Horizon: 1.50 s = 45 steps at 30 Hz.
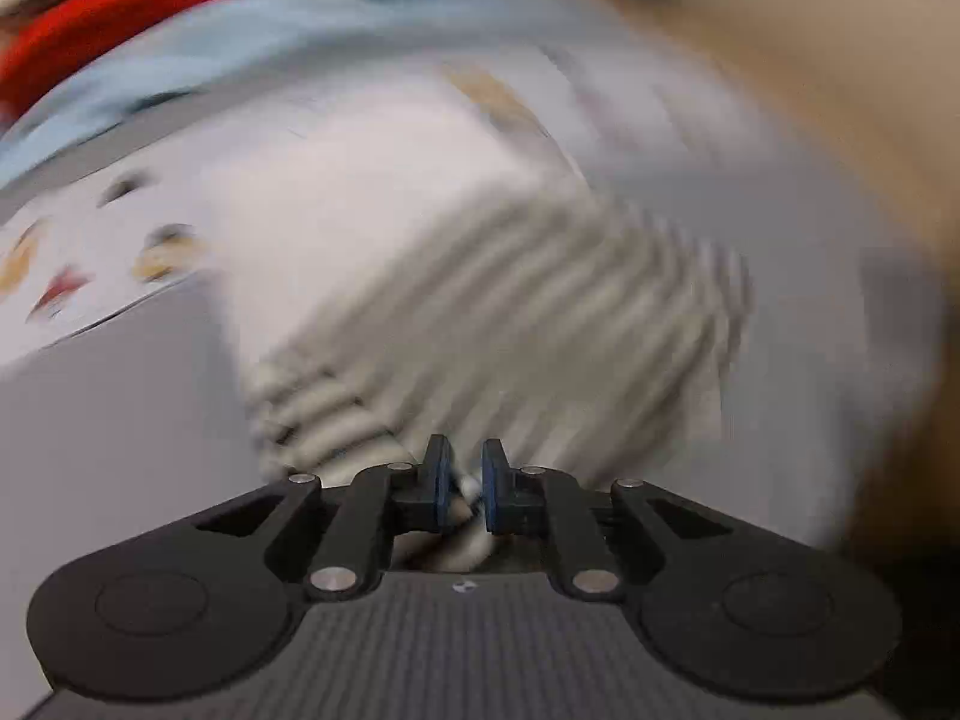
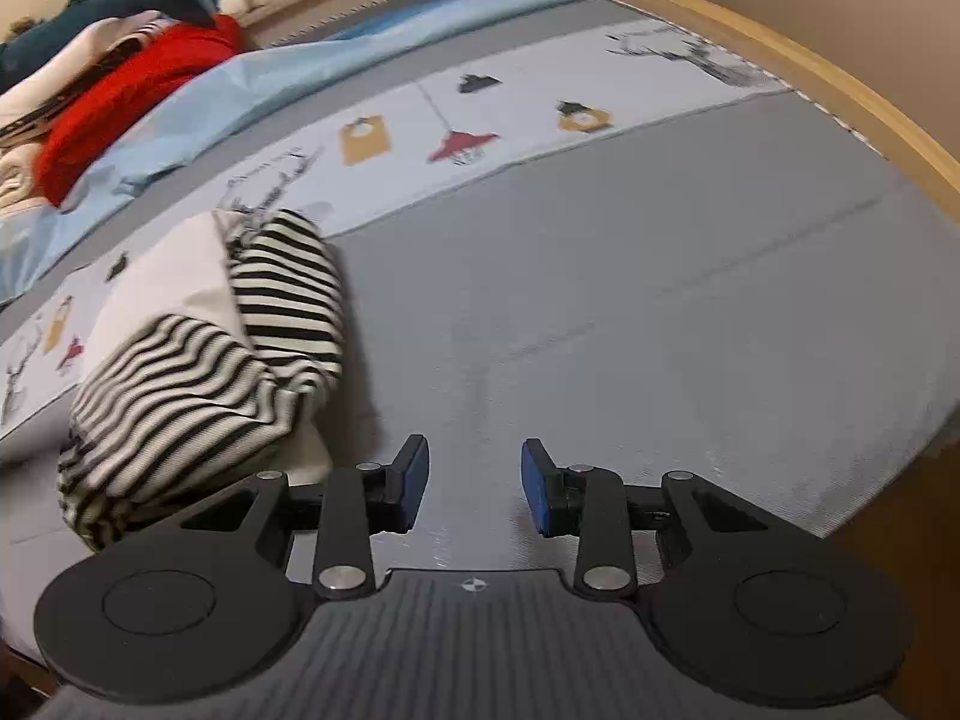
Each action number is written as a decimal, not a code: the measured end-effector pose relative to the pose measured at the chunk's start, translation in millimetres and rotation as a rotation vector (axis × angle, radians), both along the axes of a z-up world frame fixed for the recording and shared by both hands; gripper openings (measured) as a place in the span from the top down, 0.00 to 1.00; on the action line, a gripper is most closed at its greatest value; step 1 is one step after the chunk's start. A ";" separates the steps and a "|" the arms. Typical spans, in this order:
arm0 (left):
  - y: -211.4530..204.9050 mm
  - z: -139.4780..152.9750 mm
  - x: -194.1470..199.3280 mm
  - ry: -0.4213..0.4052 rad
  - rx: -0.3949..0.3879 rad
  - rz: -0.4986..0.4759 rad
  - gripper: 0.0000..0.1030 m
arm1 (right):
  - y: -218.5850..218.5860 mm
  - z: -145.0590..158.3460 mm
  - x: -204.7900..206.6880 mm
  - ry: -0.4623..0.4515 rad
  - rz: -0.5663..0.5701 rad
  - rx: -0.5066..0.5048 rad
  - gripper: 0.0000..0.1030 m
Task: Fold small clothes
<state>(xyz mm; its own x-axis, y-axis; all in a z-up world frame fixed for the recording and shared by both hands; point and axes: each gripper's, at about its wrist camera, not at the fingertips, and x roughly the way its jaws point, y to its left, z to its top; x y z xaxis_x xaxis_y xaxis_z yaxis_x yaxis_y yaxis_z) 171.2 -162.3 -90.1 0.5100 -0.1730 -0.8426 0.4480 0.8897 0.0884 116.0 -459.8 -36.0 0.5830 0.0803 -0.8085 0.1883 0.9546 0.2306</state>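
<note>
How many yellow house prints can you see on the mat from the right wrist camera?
3. One mid-band left of the red lamp print, one to its right, one at far left beside the striped garment, which may hide others.

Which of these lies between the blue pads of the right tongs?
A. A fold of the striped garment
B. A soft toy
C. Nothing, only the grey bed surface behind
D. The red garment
C: the right tongs stand open over the bare grey bed surface, with the striped garment off to their left.
</note>
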 end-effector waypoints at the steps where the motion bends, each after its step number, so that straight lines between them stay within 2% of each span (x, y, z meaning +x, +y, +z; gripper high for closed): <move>1: -8.6 0.1 -13.1 -0.055 0.057 -0.092 0.87 | 3.0 1.7 2.4 -0.007 0.008 0.011 0.66; 2: -10.9 2.7 -19.4 -0.051 0.060 -0.142 0.87 | 5.3 2.8 4.7 -0.012 0.014 0.023 0.66; 3: -7.4 6.2 -19.1 -0.020 0.022 -0.145 0.82 | 7.9 3.7 6.9 -0.017 0.020 0.034 0.66; 5: 9.8 15.6 -21.7 -0.013 -0.066 -0.102 0.78 | 13.3 5.7 11.1 -0.025 0.030 0.054 0.65; 10: 58.5 47.4 -14.7 -0.050 -0.166 0.037 0.77 | 26.8 9.6 22.6 -0.038 0.064 0.080 0.65; 12: 72.3 63.4 -11.8 -0.063 -0.176 0.066 0.76 | 31.5 9.8 27.8 -0.039 0.075 0.087 0.65; 15: 88.1 87.0 -22.5 -0.082 -0.178 0.096 0.62 | 38.7 8.8 38.3 -0.038 0.094 0.091 0.64; 19: 117.6 101.8 -26.1 -0.092 -0.190 0.096 0.59 | 52.6 2.8 54.9 -0.016 0.104 0.075 0.58; 22: 138.3 102.0 -24.2 -0.102 -0.192 0.088 0.58 | 66.9 -2.4 65.5 0.003 0.125 0.049 0.58; 25: 157.8 89.2 -19.9 -0.120 -0.178 0.090 0.57 | 81.9 -6.0 74.3 0.008 0.158 0.010 0.57; 26: 167.0 81.1 -18.6 -0.122 -0.179 0.113 0.57 | 85.8 -7.2 77.2 0.009 0.170 -0.007 0.57; 28: 178.2 67.8 -7.4 -0.068 -0.170 0.207 0.59 | 93.4 -10.3 81.4 0.009 0.197 -0.042 0.57; 29: 183.2 68.5 -6.2 -0.085 -0.193 0.234 0.59 | 95.9 -11.7 82.5 0.007 0.205 -0.049 0.57; 32: 184.0 72.2 -7.9 -0.117 -0.195 0.235 0.58 | 104.5 -16.7 85.9 0.008 0.259 -0.052 0.57; 35: 178.4 73.5 -11.3 -0.126 -0.177 0.219 0.58 | 119.5 -20.1 83.8 -0.009 0.341 -0.116 0.57; 36: 176.2 74.2 -12.0 -0.124 -0.180 0.217 0.58 | 124.1 -21.1 81.5 -0.015 0.367 -0.140 0.59; 37: 173.6 74.1 -12.1 -0.123 -0.180 0.215 0.58 | 128.5 -21.8 78.8 -0.018 0.389 -0.172 0.75; 38: 170.9 73.7 -12.4 -0.123 -0.179 0.211 0.58 | 131.0 -21.9 76.4 -0.019 0.401 -0.203 1.00; 39: 168.4 73.2 -13.2 -0.124 -0.178 0.210 0.58 | 132.0 -20.9 73.2 -0.023 0.406 -0.217 0.99; 41: 164.7 72.8 -13.9 -0.123 -0.185 0.212 0.58 | 127.2 -10.0 64.8 -0.070 0.397 -0.184 0.99; 45: 157.7 73.6 -15.0 -0.115 -0.224 0.199 0.58 | 97.6 25.7 36.7 -0.198 0.328 -0.038 1.00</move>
<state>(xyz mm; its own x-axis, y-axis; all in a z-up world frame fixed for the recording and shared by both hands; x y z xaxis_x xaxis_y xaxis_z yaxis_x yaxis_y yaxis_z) 156.2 -4.5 -16.5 0.6420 -0.2345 -0.7300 0.2612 0.9620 -0.0793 152.7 -362.2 -10.3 0.6765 0.2606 -0.6888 -0.1730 0.9654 0.1953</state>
